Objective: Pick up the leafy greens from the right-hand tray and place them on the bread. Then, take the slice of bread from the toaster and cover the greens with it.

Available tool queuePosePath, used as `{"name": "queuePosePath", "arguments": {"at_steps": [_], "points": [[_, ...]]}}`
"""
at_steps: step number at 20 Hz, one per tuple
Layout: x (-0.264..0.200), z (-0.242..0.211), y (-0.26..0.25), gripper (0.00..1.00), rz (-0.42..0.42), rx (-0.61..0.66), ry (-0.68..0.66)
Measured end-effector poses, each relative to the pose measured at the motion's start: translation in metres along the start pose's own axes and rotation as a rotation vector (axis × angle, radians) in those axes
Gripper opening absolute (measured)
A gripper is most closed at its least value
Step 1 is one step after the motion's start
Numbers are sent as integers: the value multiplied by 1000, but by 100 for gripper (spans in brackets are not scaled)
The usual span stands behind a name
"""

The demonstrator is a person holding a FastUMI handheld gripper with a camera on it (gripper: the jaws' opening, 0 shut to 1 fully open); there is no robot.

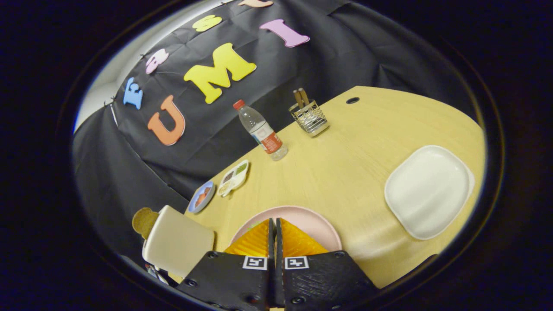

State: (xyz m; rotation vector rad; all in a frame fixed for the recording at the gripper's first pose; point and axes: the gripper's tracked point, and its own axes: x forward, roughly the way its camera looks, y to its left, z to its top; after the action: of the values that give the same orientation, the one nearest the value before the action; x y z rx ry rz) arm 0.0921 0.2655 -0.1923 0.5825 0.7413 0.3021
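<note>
My gripper [274, 221] is shut, its fingers pressed together with nothing showing between them. It hovers over a pink plate [315, 220] at the table's near edge. A sliver of leafy greens [258, 225] peeks out beside the left finger, on the plate; the fingers hide whatever lies under them. Left of the fingers stands a cream toaster [179, 244], and a brown slice of bread [144, 221] sticks out of its far end. The white tray [427, 190] lies on the table well off to the right of the fingers, bare.
Beyond the plate, near the table's far edge, are a small blue dish [202, 196], a divided white dish [233, 177], a water bottle [261, 129] and a wire holder with utensils [309, 115]. Light wooden table [345, 164] lies between plate and tray.
</note>
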Motion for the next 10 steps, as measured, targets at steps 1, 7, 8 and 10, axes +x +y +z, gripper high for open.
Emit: {"name": "queuePosePath", "arguments": {"at_steps": [1,7,8,10], "points": [[4,-4,-4,2,-19,-25,8],[-9,4,-15,48,-93,-172,-76],[-16,11,-16,60,-108,-200,-115],[-31,27,-10,83,-135,-253,-198]]}}
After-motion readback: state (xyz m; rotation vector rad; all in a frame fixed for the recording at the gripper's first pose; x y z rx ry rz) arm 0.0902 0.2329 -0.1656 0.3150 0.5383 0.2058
